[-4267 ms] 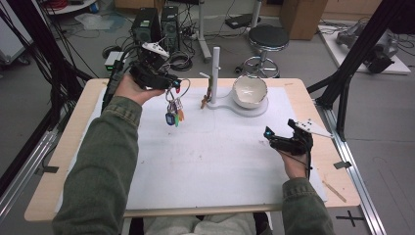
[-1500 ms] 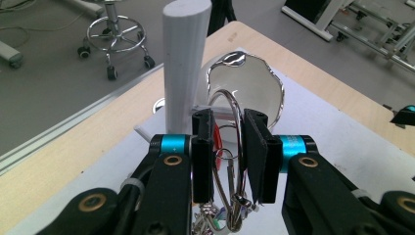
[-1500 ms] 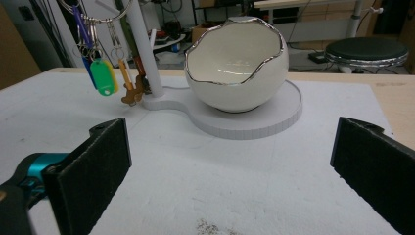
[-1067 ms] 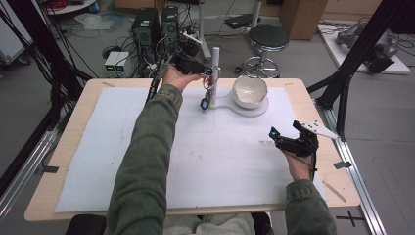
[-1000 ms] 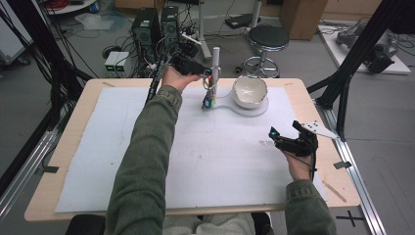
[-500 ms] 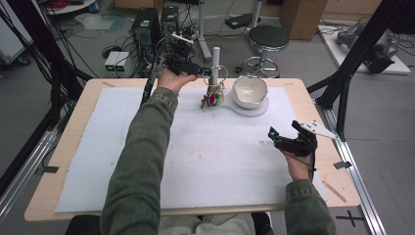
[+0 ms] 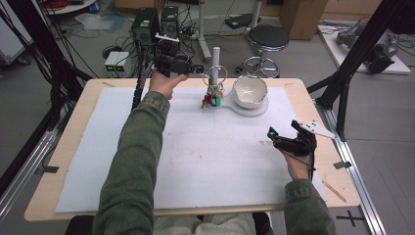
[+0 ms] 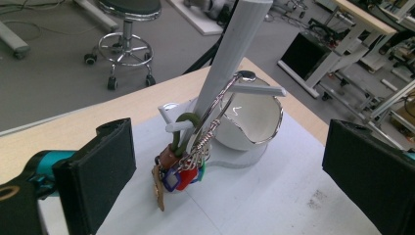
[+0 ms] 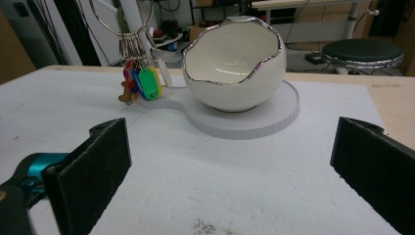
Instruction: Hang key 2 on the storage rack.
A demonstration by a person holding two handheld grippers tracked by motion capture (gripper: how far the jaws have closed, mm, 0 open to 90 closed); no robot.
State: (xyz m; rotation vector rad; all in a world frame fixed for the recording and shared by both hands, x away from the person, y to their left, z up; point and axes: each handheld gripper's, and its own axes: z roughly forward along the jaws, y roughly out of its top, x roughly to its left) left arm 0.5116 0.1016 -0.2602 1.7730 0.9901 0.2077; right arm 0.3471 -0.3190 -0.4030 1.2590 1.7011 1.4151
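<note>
Silver key ring (image 8: 222, 115) with coloured tags hangs on the white post (image 7: 216, 62) at the tabletop's (image 7: 78, 127) far edge, beside the bowl (image 7: 250, 91). Left tool (image 7: 198, 69), jaws just opened, sits empty left of it; right tool (image 7: 280, 138) gapes near right. Stool (image 7: 268, 41) behind.

The left claw (image 8: 230, 191) has just been opening; its jaws stand wide apart with nothing between them. Beyond, a key ring (image 8: 195, 147) hangs on a white post (image 8: 230, 54), beside the egg-shaped bowl (image 8: 249, 122) on the counter (image 8: 98, 117).
</note>
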